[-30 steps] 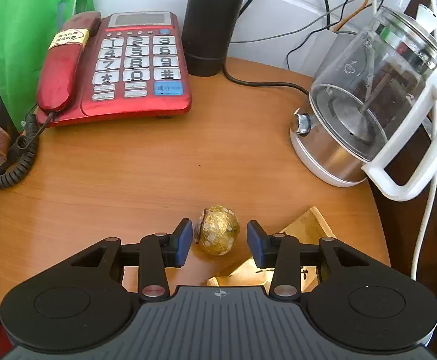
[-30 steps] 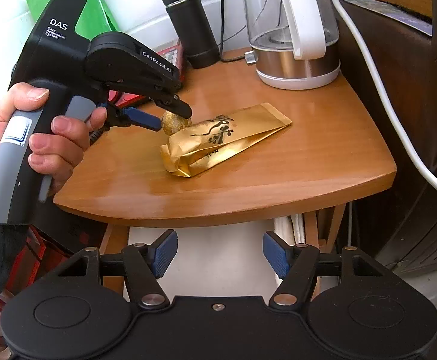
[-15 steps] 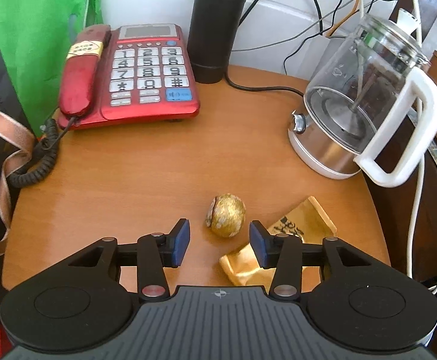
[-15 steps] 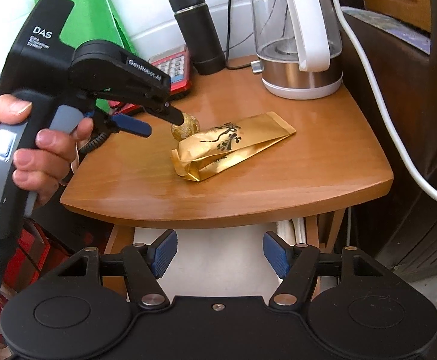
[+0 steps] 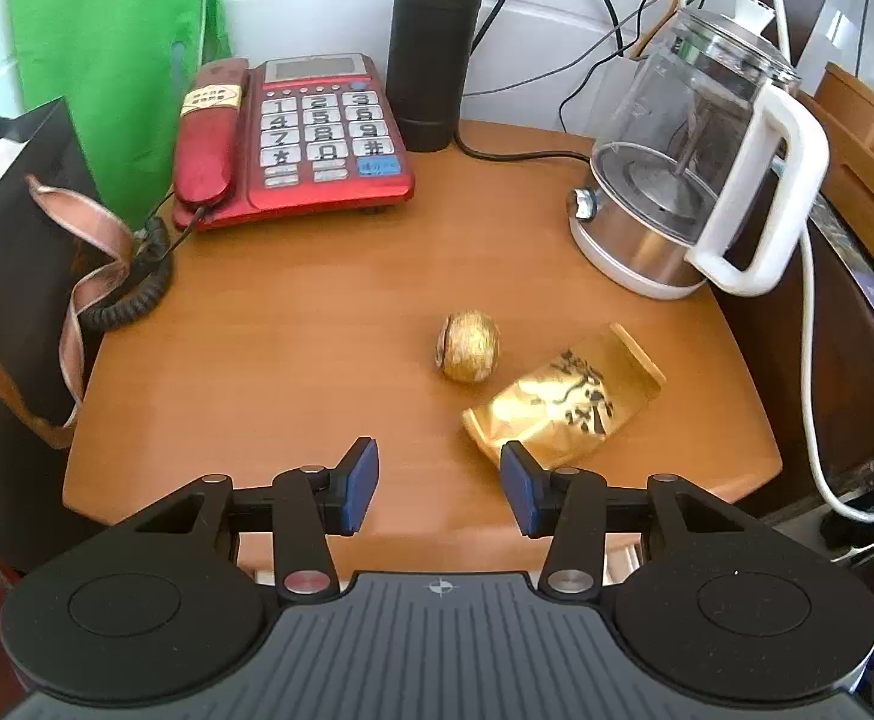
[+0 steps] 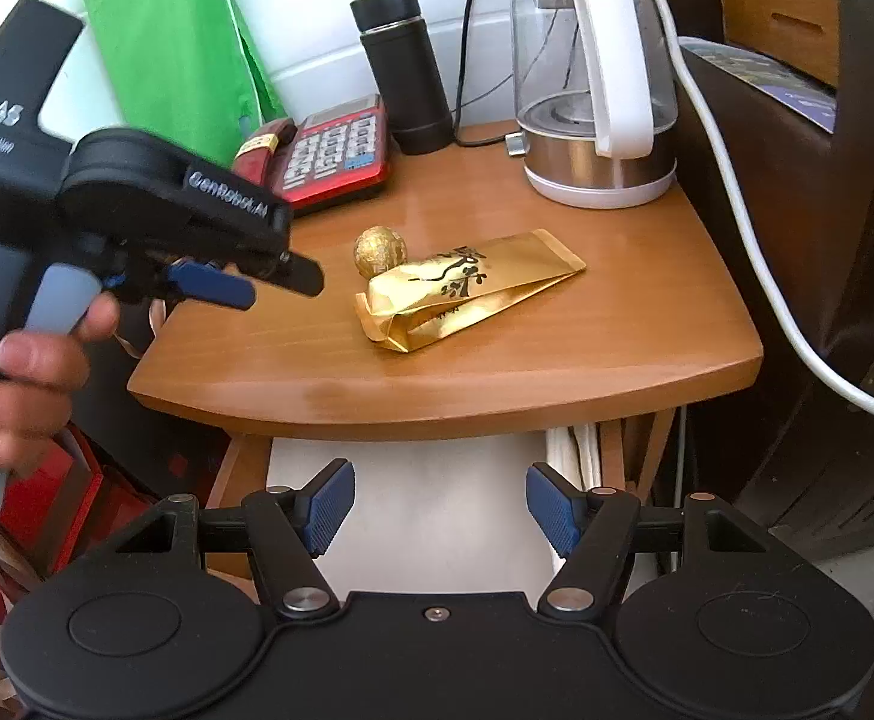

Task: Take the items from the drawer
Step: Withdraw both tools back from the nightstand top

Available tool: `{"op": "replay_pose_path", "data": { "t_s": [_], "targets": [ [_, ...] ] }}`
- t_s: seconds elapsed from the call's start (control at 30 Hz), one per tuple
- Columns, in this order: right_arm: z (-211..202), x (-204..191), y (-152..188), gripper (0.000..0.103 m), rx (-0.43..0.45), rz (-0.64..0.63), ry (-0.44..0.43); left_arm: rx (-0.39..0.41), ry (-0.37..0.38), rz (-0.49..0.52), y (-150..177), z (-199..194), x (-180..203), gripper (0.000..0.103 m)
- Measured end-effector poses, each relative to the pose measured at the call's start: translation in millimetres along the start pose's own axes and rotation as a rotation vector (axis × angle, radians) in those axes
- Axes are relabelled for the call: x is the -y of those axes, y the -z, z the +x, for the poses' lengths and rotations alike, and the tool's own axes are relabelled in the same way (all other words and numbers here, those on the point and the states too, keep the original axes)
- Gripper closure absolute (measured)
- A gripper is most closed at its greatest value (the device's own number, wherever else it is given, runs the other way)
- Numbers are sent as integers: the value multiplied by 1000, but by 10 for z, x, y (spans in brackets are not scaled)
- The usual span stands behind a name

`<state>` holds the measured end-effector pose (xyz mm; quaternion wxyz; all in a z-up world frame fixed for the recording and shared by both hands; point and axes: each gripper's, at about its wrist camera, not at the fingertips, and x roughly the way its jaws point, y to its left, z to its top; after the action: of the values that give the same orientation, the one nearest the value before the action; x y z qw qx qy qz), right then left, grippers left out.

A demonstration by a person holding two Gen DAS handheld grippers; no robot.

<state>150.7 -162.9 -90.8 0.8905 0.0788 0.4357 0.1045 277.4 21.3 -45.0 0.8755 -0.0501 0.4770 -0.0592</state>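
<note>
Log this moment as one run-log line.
left tongs: open, empty, just been opening | right tongs: open, empty | gold ball, gold pouch: on table

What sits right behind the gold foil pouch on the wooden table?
A round gold-foil ball rests on the wooden table just behind the gold foil pouch. The pouch hides the ball's lower edge, so contact is unclear.

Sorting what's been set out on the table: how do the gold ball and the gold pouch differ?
The gold ball is round and crinkly; the gold pouch is a long, flattish packet lying on its side. The ball is plain and smaller; the pouch is larger and carries black printed markings. Both are shiny gold, lying close together on the wooden table, with neither claw holding them.
</note>
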Motion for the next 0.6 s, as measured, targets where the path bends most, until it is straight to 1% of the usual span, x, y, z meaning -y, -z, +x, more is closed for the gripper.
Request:
{"op": "replay_pose_path", "data": {
  "t_s": [0.3,0.6],
  "targets": [
    [-93,-39,93,41,-10,-13,39,15,-30,46,302,-231,74,54],
    [-207,-118,197,41,-14,-74,92,14,-54,88,647,-403,140,51]
  ]
}}
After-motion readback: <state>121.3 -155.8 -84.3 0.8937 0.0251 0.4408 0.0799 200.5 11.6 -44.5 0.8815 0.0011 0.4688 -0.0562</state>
